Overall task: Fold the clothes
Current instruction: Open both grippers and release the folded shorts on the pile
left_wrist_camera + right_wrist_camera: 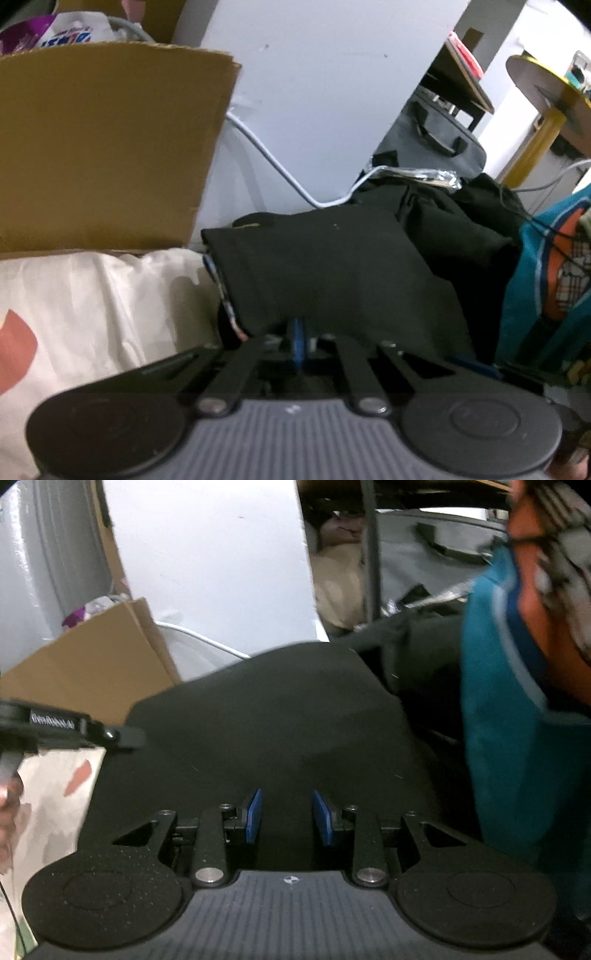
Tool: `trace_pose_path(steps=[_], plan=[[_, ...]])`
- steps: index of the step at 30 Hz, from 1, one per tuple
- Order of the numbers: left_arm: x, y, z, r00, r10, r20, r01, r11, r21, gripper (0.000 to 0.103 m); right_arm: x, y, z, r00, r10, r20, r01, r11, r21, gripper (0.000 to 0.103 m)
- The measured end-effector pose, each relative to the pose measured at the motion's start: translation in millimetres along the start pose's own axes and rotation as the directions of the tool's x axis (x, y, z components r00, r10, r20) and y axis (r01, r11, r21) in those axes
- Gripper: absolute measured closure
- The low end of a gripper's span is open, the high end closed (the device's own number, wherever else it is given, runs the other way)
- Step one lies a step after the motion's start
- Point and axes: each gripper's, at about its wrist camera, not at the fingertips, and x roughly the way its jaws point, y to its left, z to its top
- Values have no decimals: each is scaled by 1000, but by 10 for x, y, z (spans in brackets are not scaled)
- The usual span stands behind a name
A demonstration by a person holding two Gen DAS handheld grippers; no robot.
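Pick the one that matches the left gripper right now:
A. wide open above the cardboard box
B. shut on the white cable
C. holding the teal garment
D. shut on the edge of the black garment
D: in the left wrist view the left gripper has its blue pads together, pinching the near edge of the black garment.

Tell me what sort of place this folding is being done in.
Probably a cluttered room at home, or a storage corner, not a tidy workspace. A black garment lies on pale bedding, an open cardboard box stands against the white wall, and a grey bag sits behind.
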Motion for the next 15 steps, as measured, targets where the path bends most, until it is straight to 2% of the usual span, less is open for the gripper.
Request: trace_pose_path(steps=[5,11,15], plan=[[-2,-18,-14,999,42,-10,-42,999,0,100,-113,-157,-179,999,-42,-11,42,999,1,66],[-180,-128,19,997,74,-3,-74,996,52,101,-285,-351,-379,995,-98,-36,100,993,62,65],[-355,-233,69,997,70,15,-71,993,91,99,-489,-347,-429,993,-111,-29,113,988,102,65]])
